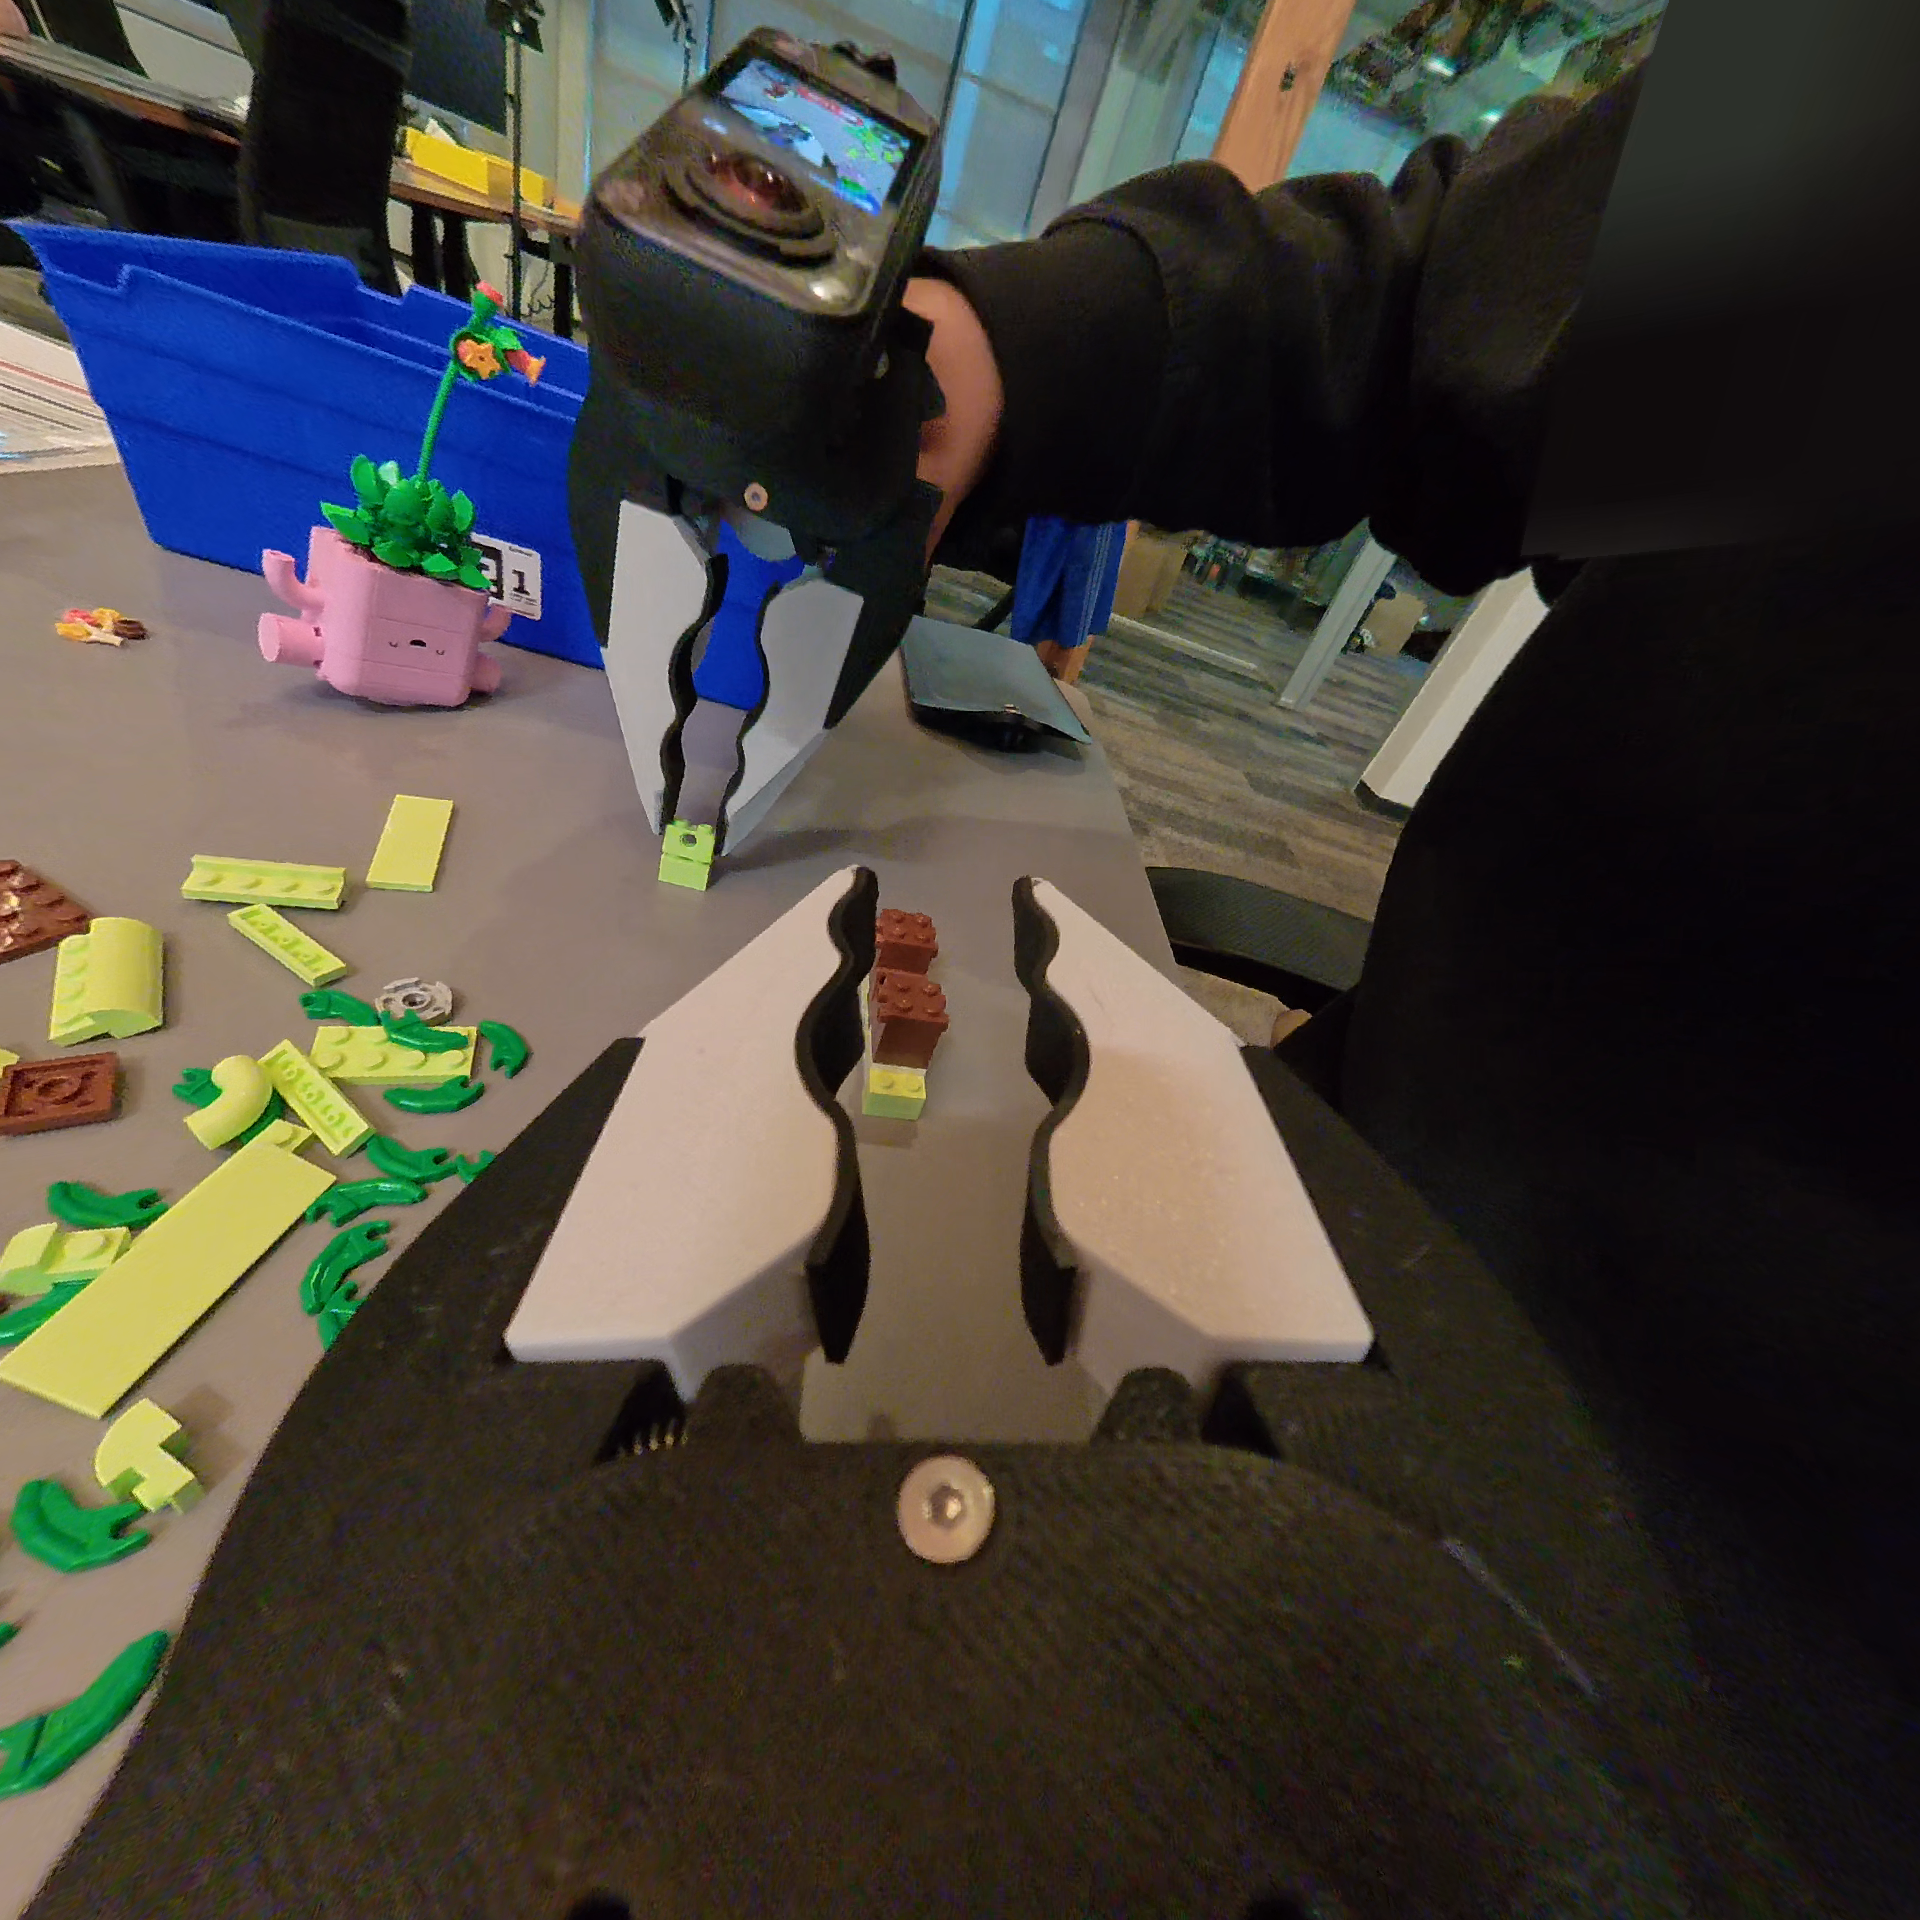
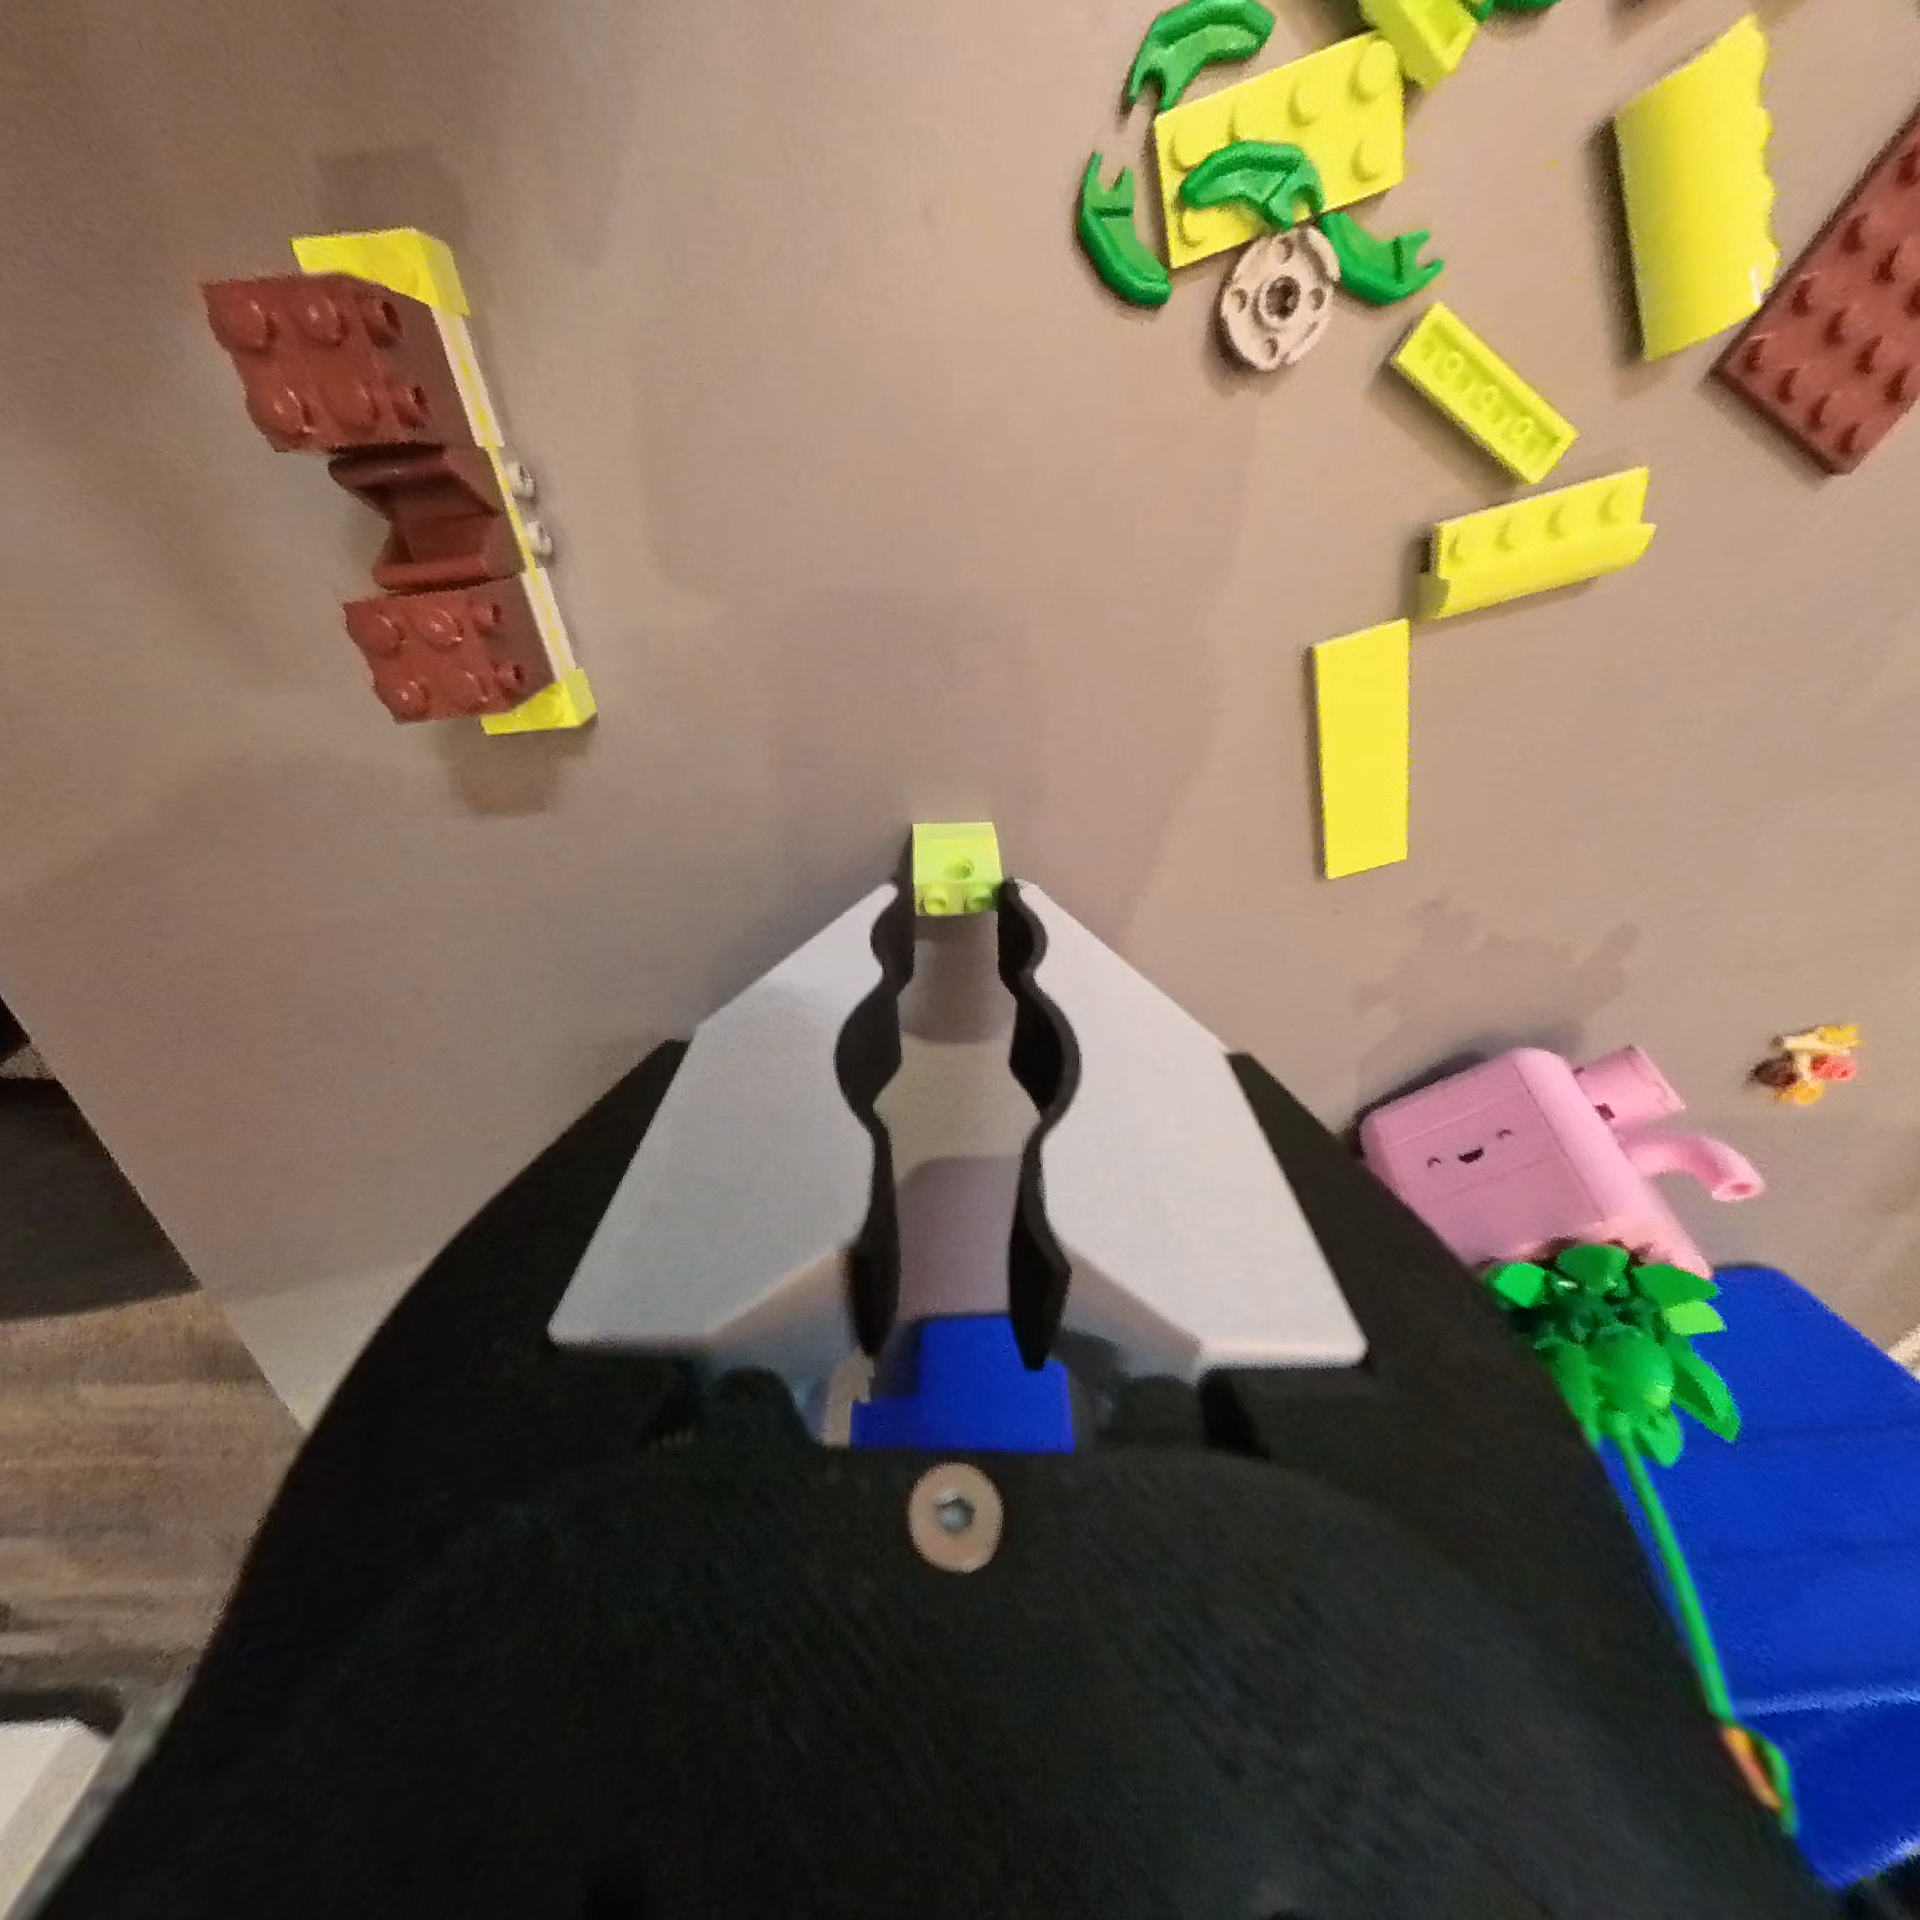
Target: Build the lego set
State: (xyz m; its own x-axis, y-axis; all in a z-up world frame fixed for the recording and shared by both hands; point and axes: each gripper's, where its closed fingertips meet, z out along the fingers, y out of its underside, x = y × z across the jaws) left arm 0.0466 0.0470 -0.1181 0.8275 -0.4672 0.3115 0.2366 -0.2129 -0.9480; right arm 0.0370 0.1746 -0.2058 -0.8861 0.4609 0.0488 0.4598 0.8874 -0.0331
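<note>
A brown and lime brick assembly [image 1: 906, 1013] lies on the grey table [image 1: 520, 748] between the fingers of my left gripper [image 1: 938, 896], which is open and not touching it. The assembly also shows in the right wrist view [image 2: 395, 499], at the left. My right gripper [image 2: 956, 899] points down at the table and is shut on a small lime brick [image 2: 954, 864] that rests on the tabletop. In the left wrist view the right gripper [image 1: 694, 823] stands just beyond and left of my left fingertips, with the lime brick [image 1: 686, 857] at its tips.
A finished pink pot with a green plant [image 1: 395, 623] stands before a blue bin [image 1: 260, 416]. Loose lime plates, tiles and green leaf pieces [image 1: 208, 1101] cover the table's left. A brown plate [image 2: 1839, 312] and a grey round piece [image 2: 1280, 296] lie among them. The table edge [image 1: 1127, 831] is close on the right. My right fingertips sit around 15 cm from my left ones. The grey round piece [image 2: 1280, 296] sits 10 cm or so from the ends of my right fingers. Look for it in the left wrist view [image 1: 414, 1002] too.
</note>
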